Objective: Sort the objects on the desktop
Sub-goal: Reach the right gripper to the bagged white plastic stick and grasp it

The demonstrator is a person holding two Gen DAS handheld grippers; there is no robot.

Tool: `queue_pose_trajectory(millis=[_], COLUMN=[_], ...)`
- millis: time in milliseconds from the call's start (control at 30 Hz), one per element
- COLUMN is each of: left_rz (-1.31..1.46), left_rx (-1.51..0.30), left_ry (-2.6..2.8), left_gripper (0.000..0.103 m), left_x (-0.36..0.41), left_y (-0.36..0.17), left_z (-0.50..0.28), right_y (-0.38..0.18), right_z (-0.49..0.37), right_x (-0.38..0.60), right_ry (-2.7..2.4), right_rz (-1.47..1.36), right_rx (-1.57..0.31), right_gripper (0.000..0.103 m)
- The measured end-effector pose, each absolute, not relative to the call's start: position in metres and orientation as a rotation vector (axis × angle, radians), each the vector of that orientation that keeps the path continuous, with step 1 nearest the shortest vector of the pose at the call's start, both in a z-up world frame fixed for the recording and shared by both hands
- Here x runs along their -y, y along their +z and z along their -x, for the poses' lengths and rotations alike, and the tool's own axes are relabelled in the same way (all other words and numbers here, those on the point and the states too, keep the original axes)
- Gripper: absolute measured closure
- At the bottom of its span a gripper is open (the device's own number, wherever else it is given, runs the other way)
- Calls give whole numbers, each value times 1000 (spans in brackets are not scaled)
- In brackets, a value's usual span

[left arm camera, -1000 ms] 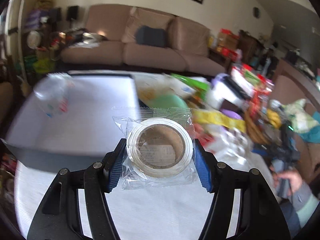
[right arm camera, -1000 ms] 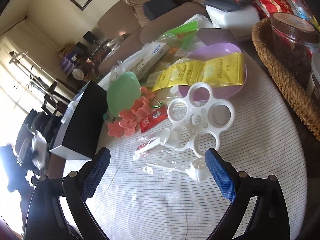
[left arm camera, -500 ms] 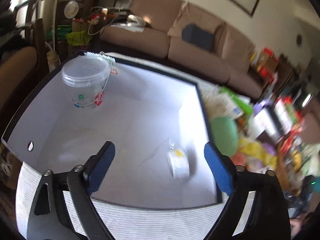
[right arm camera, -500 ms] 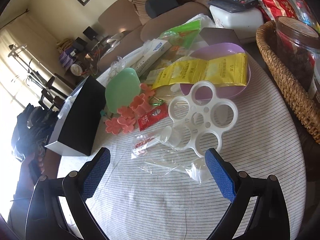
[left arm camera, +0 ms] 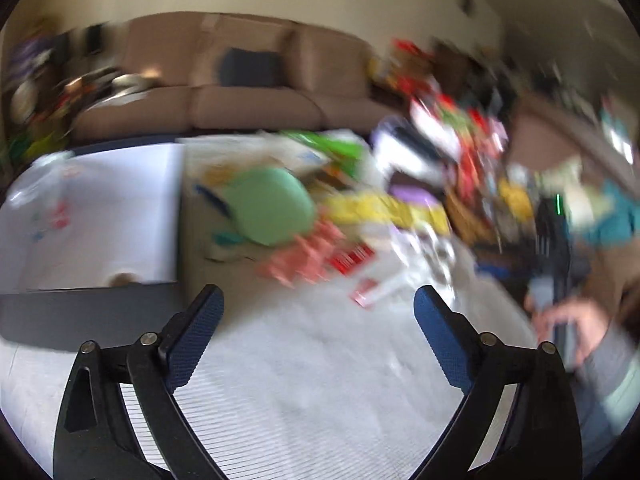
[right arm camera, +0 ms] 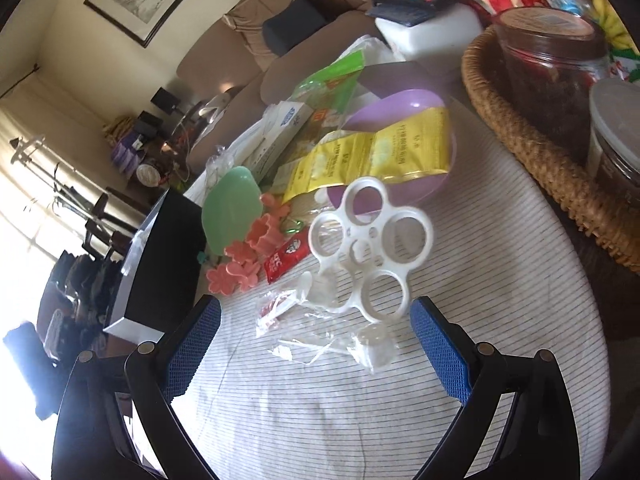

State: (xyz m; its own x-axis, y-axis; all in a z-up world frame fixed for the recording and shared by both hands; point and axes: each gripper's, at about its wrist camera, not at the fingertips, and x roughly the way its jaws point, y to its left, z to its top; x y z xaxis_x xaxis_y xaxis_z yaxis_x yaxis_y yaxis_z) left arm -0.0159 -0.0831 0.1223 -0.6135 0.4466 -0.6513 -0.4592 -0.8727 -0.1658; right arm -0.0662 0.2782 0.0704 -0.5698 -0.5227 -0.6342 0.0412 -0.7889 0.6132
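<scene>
Right gripper (right arm camera: 316, 340) hangs with jaws spread wide and nothing in them, and the clear wrapped plastic cutlery (right arm camera: 332, 346) lies on the striped tablecloth (right arm camera: 460, 240) right between the tips, long axis running roughly across the gap (so a straight drop looks enough, I'd guess). Just beyond sits the white ring tray (right arm camera: 372, 248). Left gripper (left arm camera: 318, 332) has just been opening, empty too, aimed at bare cloth; the black box (left arm camera: 88, 208) is off to its left, so the right hand is nearer.

On the striped cloth: one white five-ring holder (right arm camera: 372, 244), one green oval lid (right arm camera: 232, 208), one purple bowl (right arm camera: 404, 112), one yellow sachet strip (right arm camera: 372, 152), one red ketchup packet (right arm camera: 286, 260), one black box (right arm camera: 164, 264), one wicker basket (right arm camera: 532, 148)
</scene>
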Motion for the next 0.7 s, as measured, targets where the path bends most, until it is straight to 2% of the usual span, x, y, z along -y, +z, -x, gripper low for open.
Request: queue_pose_trajectory(millis=[200, 467, 533, 567, 667, 700], left_rz=[1037, 1042, 1071, 1087, 1103, 1113], left_rx=[-242, -578, -605, -609, -582, -575], left_ry=[2389, 2173, 2138, 2124, 2107, 2097], left_gripper=[7, 9, 15, 25, 40, 48], left_x=[-4, -66, -74, -78, -81, -82], left_y=[82, 41, 31, 26, 19, 16], left_z=[48, 81, 85, 87, 90, 91], right_y=[54, 26, 21, 19, 22, 22], right_z=[64, 68, 73, 76, 79, 79], right_x=[-290, -299, -298, -296, -286, -282], right_ry=[-2314, -2196, -2181, -2177, -2188, -2195], right_rz=[-1320, -1430, -1458, -1472, -1473, -1475], right_rx=[859, 959, 949, 926, 841, 813], right_gripper=[5, 5, 10, 10, 13, 14])
